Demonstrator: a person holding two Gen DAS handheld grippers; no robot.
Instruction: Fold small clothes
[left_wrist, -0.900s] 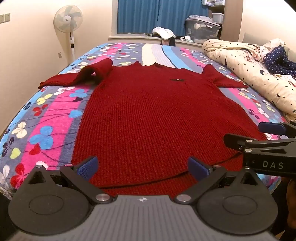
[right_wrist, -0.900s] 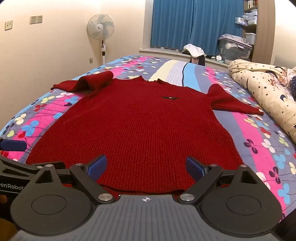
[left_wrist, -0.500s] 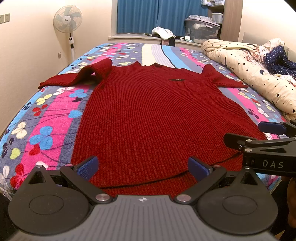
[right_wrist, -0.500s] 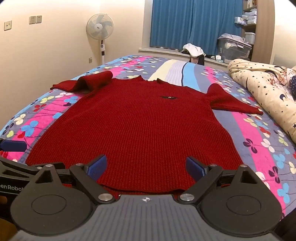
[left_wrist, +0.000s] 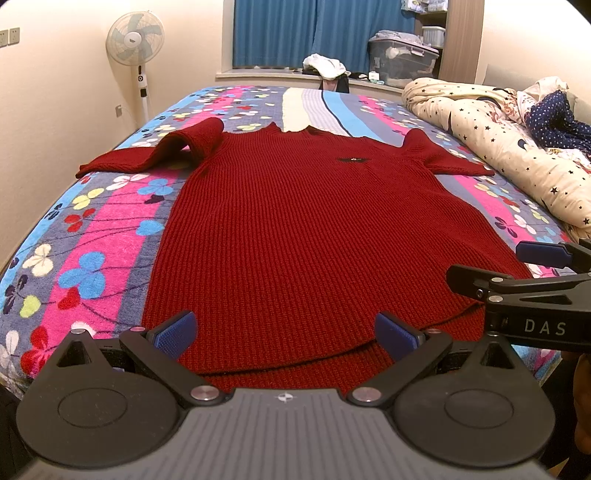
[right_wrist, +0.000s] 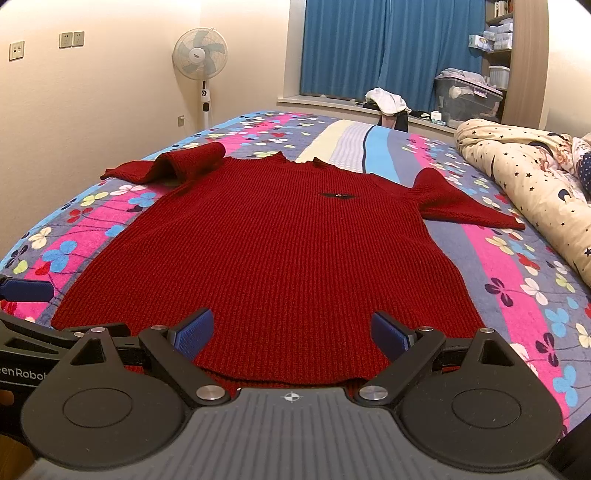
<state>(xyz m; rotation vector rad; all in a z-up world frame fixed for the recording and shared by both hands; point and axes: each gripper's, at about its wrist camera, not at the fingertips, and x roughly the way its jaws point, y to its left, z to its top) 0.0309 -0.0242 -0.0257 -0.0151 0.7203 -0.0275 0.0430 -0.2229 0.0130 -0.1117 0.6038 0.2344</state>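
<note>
A dark red knitted sweater (left_wrist: 314, 229) lies flat on the bed, front up, neck at the far end; it also shows in the right wrist view (right_wrist: 280, 251). Its left sleeve (left_wrist: 162, 155) is bunched and partly doubled over; its right sleeve (left_wrist: 443, 155) lies spread out. My left gripper (left_wrist: 284, 334) is open and empty, just above the hem's left part. My right gripper (right_wrist: 291, 332) is open and empty over the hem's right part. The right gripper also shows from the side in the left wrist view (left_wrist: 517, 273).
The bed has a flowered, striped cover (left_wrist: 92, 236). A rolled star-print duvet (left_wrist: 498, 147) lies along the right side with a navy dotted cloth (left_wrist: 557, 118). A standing fan (right_wrist: 201, 59), a window ledge with clothes (right_wrist: 386, 101) and a storage box (right_wrist: 467, 99) are beyond the bed.
Almost nothing differs. Both grippers stay open by the hem, with only a slight camera drift. The sweater has not moved.
</note>
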